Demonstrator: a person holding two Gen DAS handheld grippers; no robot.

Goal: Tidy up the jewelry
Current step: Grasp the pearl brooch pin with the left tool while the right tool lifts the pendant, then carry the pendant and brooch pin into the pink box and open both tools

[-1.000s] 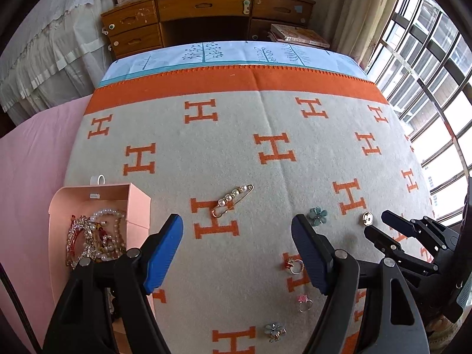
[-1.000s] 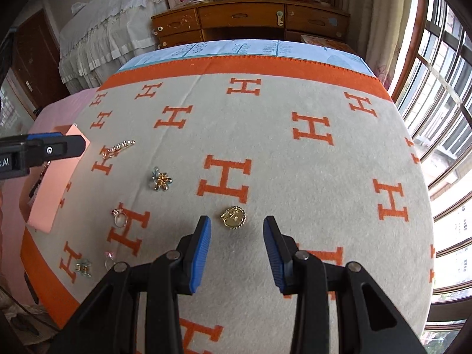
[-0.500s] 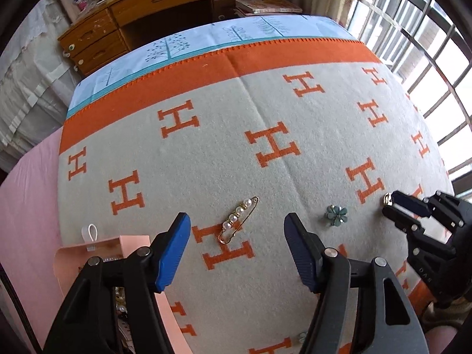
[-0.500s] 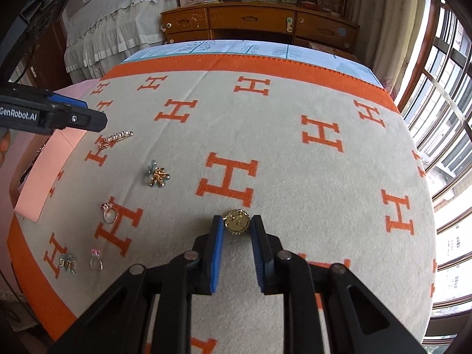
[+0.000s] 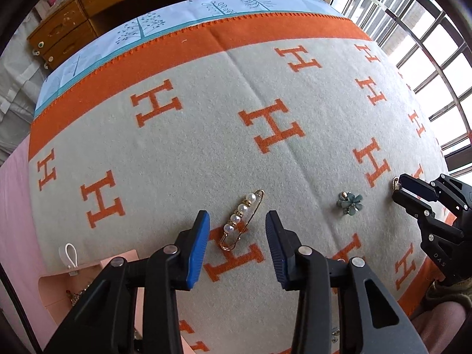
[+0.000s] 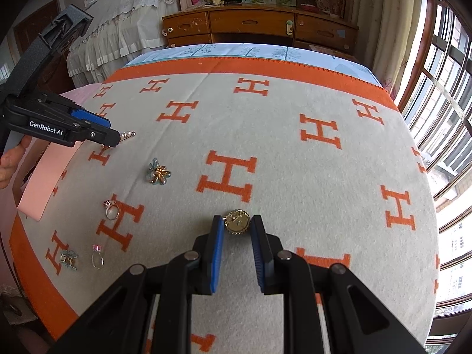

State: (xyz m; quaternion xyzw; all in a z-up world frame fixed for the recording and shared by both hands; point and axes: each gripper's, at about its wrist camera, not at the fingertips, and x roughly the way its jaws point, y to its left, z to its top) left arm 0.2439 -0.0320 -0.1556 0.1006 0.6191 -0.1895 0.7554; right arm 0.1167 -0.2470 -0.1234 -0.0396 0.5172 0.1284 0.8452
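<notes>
Two grippers on the job, two pieces at once. My left gripper sits low in the left wrist view, pads wide apart, straddling the lower end of the pearl pin, which lies slanted on the cloth. The pink box waits at the lower left of that frame, just beside it. I'd say close across the pin's thin width and go low so the pads catch the wire rather than skate over the pearls.

My right gripper, centre-low in its own view, has its pads drawn in on either side of the round gold brooch. Whether they bite or only flank it, I can't tell. I'd confirm the squeeze before lifting, since a flat disc may tip out.

Underneath is a grey blanket with orange H's, soft and likely to give. Tall windows fill the right edge, with a wooden dresser at top centre. A teal flower piece and two rings lie loose.
</notes>
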